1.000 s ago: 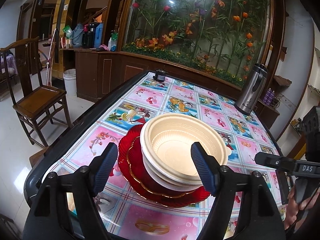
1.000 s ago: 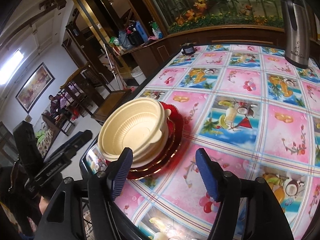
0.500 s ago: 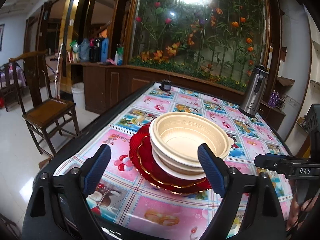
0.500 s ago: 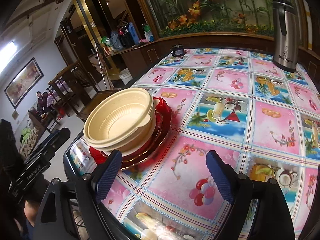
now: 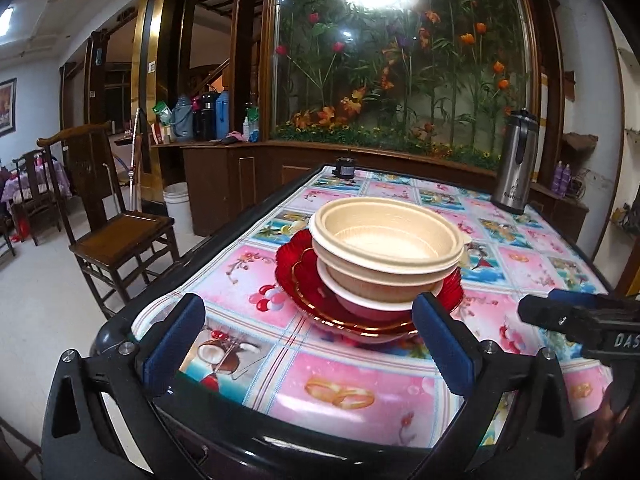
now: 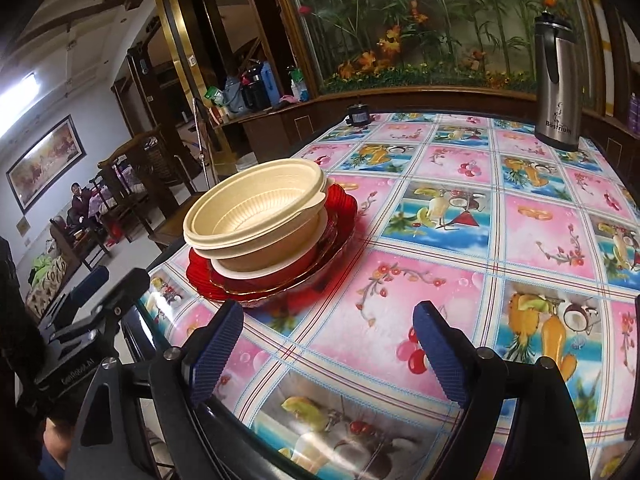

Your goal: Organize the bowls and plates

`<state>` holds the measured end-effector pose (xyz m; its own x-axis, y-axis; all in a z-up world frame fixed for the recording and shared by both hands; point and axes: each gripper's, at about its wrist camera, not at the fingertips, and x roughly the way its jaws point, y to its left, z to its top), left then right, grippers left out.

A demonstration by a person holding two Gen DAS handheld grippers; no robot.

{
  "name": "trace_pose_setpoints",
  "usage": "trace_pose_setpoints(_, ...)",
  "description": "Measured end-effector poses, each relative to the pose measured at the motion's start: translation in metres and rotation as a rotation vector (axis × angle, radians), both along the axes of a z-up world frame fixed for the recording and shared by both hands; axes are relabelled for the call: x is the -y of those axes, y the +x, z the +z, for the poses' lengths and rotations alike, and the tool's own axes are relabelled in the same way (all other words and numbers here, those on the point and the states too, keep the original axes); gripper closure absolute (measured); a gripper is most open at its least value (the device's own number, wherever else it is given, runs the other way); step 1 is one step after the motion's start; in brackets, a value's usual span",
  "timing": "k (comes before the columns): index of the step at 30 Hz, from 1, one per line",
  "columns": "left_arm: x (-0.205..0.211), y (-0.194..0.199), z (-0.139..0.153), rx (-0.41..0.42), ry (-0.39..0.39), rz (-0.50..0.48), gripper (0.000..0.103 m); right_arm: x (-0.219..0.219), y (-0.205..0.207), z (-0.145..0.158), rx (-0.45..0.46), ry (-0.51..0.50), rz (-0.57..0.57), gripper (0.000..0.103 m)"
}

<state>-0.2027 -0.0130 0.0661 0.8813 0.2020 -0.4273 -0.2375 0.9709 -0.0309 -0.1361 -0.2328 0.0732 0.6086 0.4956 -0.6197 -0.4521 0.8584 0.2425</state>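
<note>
Near the table's front left corner stands a stack: two nested cream bowls in a red bowl with a white rim, on red scalloped plates. My left gripper hangs over the table's near edge, short of the stack, its jaws opening wide and nothing between the pads. In the right wrist view the cream bowls and red plates sit ahead to the left. My right gripper is open over bare tablecloth, holding nothing.
The table has a pink and blue fruit-patterned cloth and a dark rim. A steel thermos stands at the far right and a small black object at the far edge. A wooden chair stands to the left.
Both grippers have drawn back from the stack toward the table's near edge and sunk a little. Their jaws have spread wider. The stack has not moved.
</note>
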Motion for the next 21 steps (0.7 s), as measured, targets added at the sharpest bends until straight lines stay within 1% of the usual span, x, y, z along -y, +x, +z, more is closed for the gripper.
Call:
trace_pose_setpoints(7, 0.004, 0.001, -0.006, -0.043, -0.006, -0.025, 0.000, -0.003, -0.006, 0.001, -0.003, 0.002, 0.010, 0.015)
trace_pose_setpoints(12, 0.005, 0.001, -0.010, -0.050, -0.009, -0.030, 0.000, -0.002, -0.006, 0.000, -0.012, 0.002, 0.010, 0.015)
trace_pose_setpoints(15, 0.003, 0.007, -0.013, -0.080, -0.005, -0.042, 0.000, -0.004, -0.003, -0.002, -0.028, 0.000, 0.015, 0.015)
trace_pose_setpoints(17, -0.008, 0.014, -0.014, -0.117, -0.052, -0.074, 0.000, -0.004, 0.009, -0.006, -0.082, 0.034, 0.033, 0.015)
trace_pose_setpoints(18, -0.016, 0.017, -0.015, -0.134, -0.090, -0.088, 0.000, -0.004, 0.018, -0.008, -0.118, 0.056, 0.038, 0.015)
trace_pose_setpoints(19, -0.026, 0.019, -0.014, -0.143, -0.133, -0.096, 0.000, -0.002, 0.030, -0.011, -0.173, 0.095, 0.047, 0.015)
trace_pose_setpoints(21, -0.047, 0.024, -0.014, -0.151, -0.211, -0.094, 0.000, -0.001, 0.045, -0.015, -0.222, 0.134, 0.043, 0.015)
